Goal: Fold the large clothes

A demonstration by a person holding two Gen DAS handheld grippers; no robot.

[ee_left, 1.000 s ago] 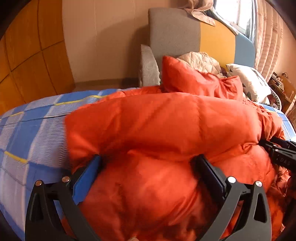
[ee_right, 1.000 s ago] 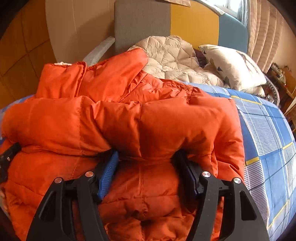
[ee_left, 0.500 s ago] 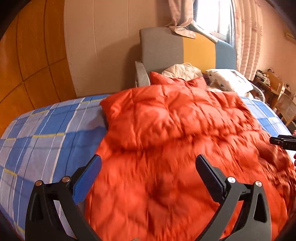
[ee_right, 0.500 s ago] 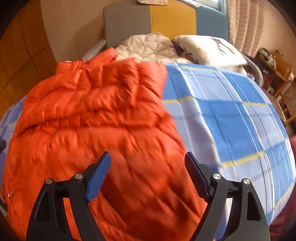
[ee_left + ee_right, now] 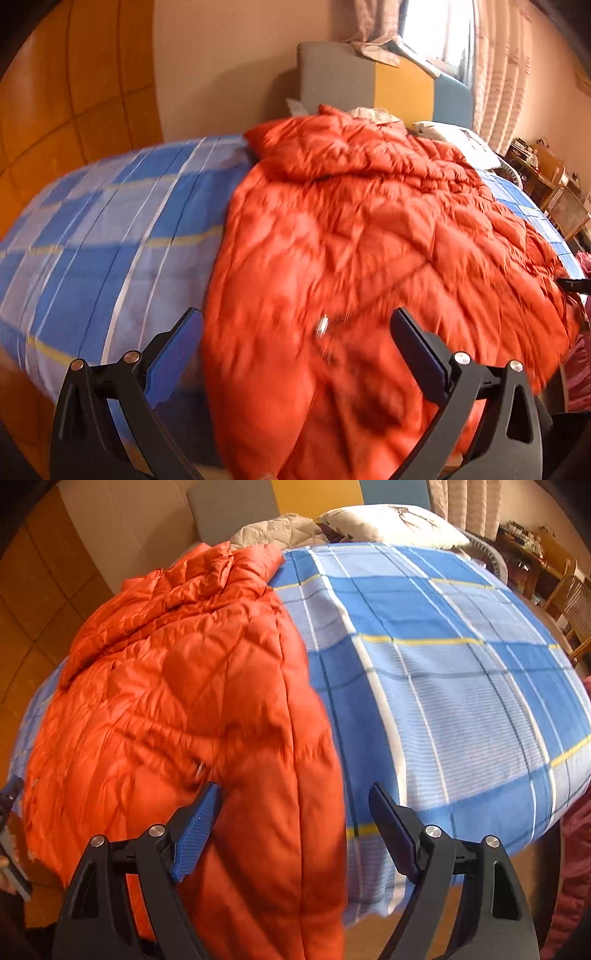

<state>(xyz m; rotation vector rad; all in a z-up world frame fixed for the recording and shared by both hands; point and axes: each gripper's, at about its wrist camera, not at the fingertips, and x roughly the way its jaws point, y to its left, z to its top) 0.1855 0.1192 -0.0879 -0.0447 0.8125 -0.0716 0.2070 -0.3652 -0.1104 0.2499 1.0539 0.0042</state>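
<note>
An orange down jacket (image 5: 369,236) lies spread on a bed with a blue plaid sheet (image 5: 110,236), its lower end hanging over the near edge. My left gripper (image 5: 295,332) hovers open above the jacket's left side, with nothing between its blue pads. In the right wrist view the jacket (image 5: 177,701) fills the left half and the sheet (image 5: 443,672) the right. My right gripper (image 5: 295,805) is open over the jacket's right edge and holds nothing. Its black tip (image 5: 572,284) shows at the right rim of the left wrist view.
A grey, yellow and blue headboard (image 5: 369,81) stands at the far end, with a beige quilted garment (image 5: 280,531) and a white pillow (image 5: 391,524) before it. Wicker chairs (image 5: 572,598) and a cluttered desk (image 5: 528,155) stand right of the bed. Pink cloth (image 5: 576,867) borders the right rim.
Both grippers have let go of the jacket's raised fold and drawn back toward the bed's near edge. The fold now lies flat, and the jaws stand free of the cloth.
</note>
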